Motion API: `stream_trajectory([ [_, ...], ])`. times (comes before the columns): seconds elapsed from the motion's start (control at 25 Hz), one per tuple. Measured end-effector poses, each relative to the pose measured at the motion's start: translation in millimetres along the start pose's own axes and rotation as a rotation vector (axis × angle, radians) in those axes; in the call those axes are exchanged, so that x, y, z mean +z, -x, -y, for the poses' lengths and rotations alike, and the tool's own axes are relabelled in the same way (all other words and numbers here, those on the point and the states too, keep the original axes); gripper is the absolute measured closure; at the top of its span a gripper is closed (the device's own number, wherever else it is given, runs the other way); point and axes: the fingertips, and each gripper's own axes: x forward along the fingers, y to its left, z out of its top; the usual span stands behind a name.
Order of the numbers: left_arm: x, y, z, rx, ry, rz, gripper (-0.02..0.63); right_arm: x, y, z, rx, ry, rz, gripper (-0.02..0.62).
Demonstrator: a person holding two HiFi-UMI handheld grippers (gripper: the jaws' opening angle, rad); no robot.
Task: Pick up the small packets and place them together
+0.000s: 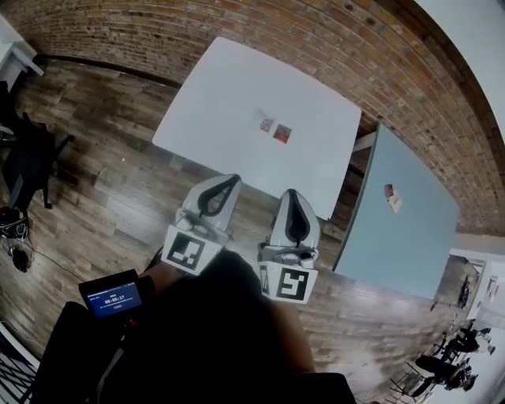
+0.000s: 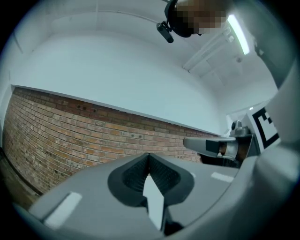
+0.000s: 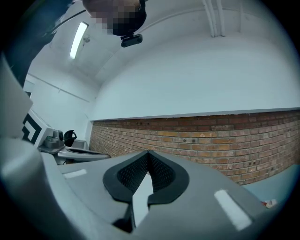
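Dark clothing fills the bottom of the head view, and beside it sits one small screen (image 1: 113, 298) lit blue; its white digits are too small to read. Just above, the two claws are held side by side over the floor, each with one cube of black-and-white square markers at its rear. The left claw (image 1: 233, 179) is closed, its black ribbed pads meeting at the tip with nothing between them. The right claw (image 1: 290, 192) is closed the same way and is also empty.

Beneath them lies a floor (image 1: 102, 205) of brown wooden planks. Two benches stand on it. The white bench (image 1: 213, 102) carries two small packets close together near its middle, one pale (image 1: 266, 122) and one reddish (image 1: 282, 133). The blue-grey bench (image 1: 410, 237) to the right holds a third packet (image 1: 392, 197), well apart from the pair. No print on any packet can be read.

Beyond the benches runs a red brick wall (image 1: 237, 24). Both gripper views show plain white wall above the brick and a ceiling with one strip light (image 2: 238, 33).
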Motion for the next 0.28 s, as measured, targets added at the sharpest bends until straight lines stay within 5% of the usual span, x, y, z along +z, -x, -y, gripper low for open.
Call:
stream_trajectory([
  [0.28,4,-5,12,-0.039,0.006,0.015,0.606,6,15,11,-0.058,-0.043,-0.009,0.595],
])
